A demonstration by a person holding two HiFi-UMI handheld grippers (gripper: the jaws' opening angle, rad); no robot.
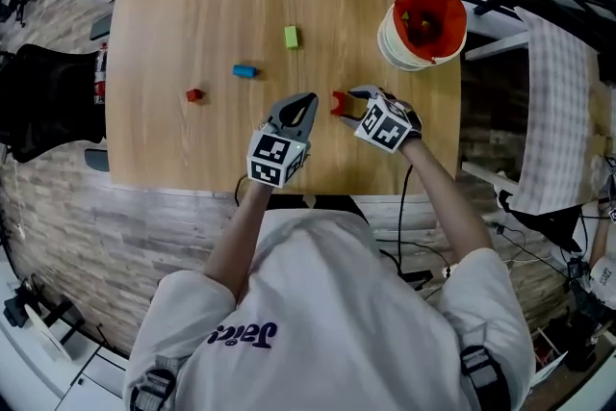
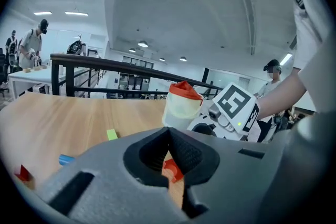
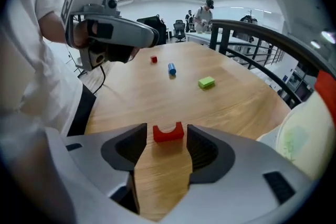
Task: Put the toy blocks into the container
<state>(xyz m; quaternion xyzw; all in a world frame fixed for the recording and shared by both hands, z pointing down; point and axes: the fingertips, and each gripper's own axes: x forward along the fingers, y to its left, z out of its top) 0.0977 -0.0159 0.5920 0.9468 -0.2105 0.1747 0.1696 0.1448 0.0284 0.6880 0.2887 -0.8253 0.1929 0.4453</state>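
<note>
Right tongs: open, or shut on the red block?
Open. In the right gripper view the right tongs stand apart, the red block between them on the table, a gap on each side.

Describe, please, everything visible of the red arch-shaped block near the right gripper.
The red arch block is a small, matte, solid piece, plastic or painted wood by its look, with a half-round notch in one edge, the far edge in the right gripper view. It rests on the wooden table, between the open fingers of the right gripper; neither visibly presses it.
</note>
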